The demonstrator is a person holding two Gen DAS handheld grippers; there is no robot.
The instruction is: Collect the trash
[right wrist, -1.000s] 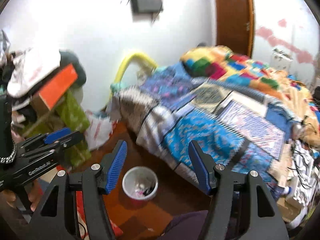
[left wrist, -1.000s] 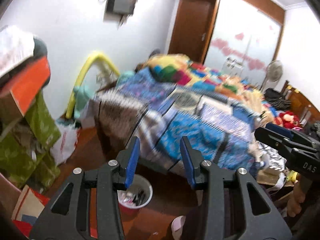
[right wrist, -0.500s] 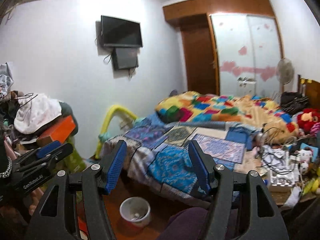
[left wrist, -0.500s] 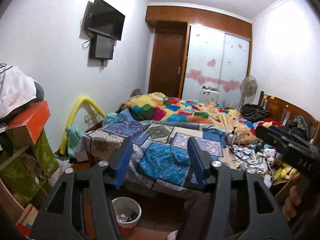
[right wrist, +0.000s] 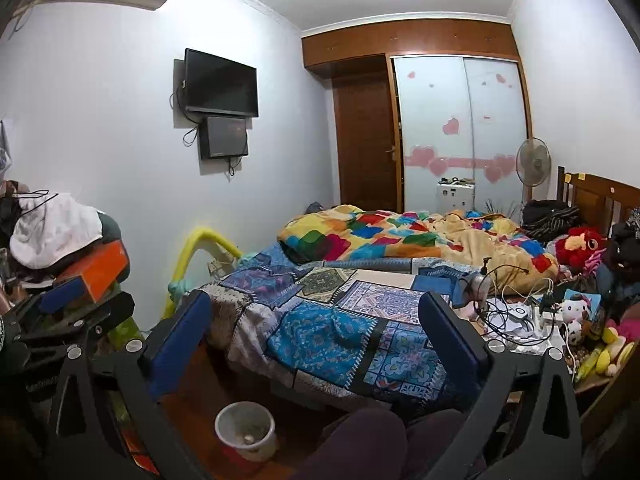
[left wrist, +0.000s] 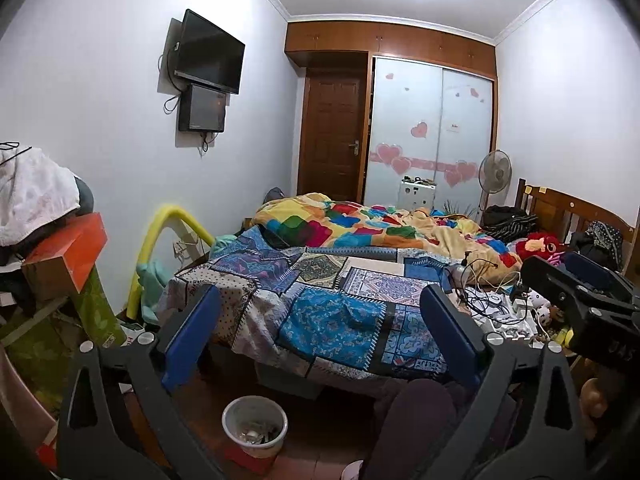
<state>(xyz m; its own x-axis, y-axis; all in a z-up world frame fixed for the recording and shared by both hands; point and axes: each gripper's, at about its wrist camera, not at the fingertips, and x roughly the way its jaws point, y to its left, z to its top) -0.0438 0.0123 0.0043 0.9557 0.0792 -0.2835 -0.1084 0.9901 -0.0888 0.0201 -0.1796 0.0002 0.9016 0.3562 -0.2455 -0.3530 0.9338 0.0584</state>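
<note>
white bin contents unclear, blurry

Left gripper jaws wide apart, empty, above white waste bin beside patchwork bed.

A white waste bin stands on the brown floor beside the quilt-covered bed.

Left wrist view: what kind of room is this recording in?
A cluttered home bedroom, most likely: a bed under patchwork quilts, a sliding-door wardrobe with heart stickers, and a wall-mounted TV. A small trash bin stands on the floor.
</note>
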